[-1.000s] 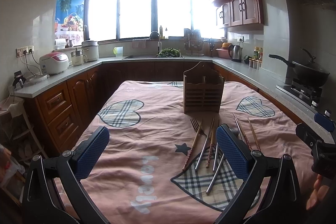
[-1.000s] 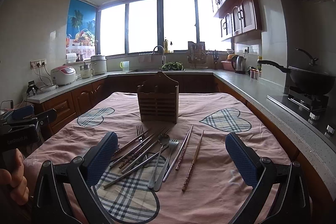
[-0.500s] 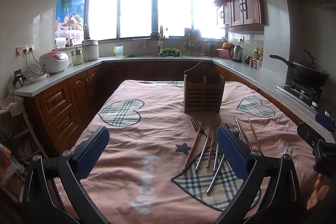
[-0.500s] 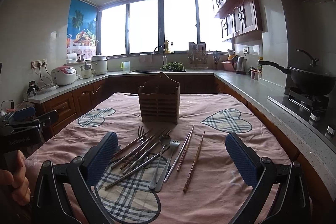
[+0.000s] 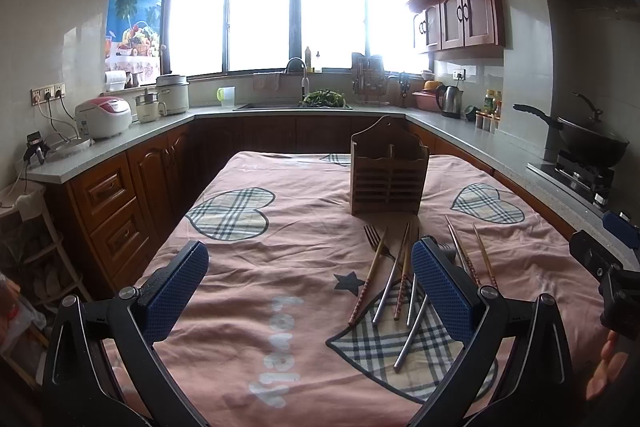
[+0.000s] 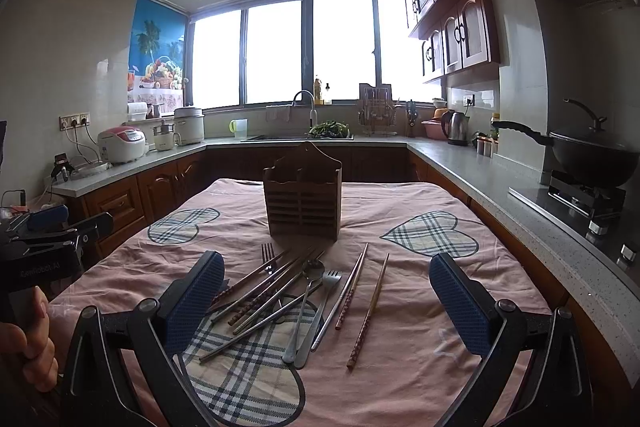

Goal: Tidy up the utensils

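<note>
A slatted wooden utensil caddy (image 6: 303, 201) stands upright mid-table on a pink cloth with plaid heart patches (image 6: 416, 307), its compartments showing no contents from either view. Just in front of it lies a loose pile of metal and patterned chopsticks (image 6: 264, 297), two forks (image 6: 267, 254), and a steel spoon (image 6: 306, 301), with one wooden chopstick (image 6: 370, 309) apart toward the right edge. The left gripper (image 5: 310, 287) and right gripper (image 6: 326, 303) both hover spread wide, holding nothing. A black wok (image 6: 592, 157) sits on the side counter's stove.
</note>
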A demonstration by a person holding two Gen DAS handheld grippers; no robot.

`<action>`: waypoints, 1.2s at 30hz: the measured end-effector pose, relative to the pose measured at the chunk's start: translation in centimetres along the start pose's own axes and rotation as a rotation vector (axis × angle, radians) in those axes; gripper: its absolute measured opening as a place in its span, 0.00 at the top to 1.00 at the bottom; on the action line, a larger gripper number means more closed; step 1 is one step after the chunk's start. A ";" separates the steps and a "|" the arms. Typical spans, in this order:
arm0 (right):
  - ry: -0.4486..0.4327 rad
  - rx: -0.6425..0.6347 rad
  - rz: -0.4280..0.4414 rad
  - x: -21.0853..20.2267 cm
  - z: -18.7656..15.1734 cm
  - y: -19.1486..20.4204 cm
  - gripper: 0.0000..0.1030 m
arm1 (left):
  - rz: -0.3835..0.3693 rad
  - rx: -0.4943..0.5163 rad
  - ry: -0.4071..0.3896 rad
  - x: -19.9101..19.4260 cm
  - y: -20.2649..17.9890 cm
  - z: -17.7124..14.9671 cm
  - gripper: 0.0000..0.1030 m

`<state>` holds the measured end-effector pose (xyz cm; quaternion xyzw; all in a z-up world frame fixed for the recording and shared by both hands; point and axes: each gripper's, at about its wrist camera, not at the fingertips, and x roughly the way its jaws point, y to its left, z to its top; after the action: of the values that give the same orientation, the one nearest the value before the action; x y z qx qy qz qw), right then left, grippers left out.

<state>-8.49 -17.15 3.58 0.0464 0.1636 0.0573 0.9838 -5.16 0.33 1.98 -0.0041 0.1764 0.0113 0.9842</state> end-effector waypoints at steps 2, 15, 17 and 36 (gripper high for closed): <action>-0.001 0.001 -0.001 0.0 -0.2 0.1 0.00 | 0.000 0.000 -0.001 0.0 0.0 0.0 0.00; -0.003 0.002 -0.001 0.2 -0.3 0.0 0.00 | -0.005 -0.003 0.008 0.3 -0.1 0.0 0.00; 0.001 0.011 0.004 0.2 -0.3 -0.1 0.00 | -0.009 -0.004 0.014 0.5 -0.1 0.0 0.00; 0.181 0.132 0.029 6.3 -0.9 -3.6 0.01 | -0.143 0.006 0.201 9.3 -1.3 0.6 0.00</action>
<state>-2.49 -19.85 0.37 0.1082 0.2547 0.0644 0.9588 3.80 -0.72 -0.68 -0.0148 0.2733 -0.0598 0.9600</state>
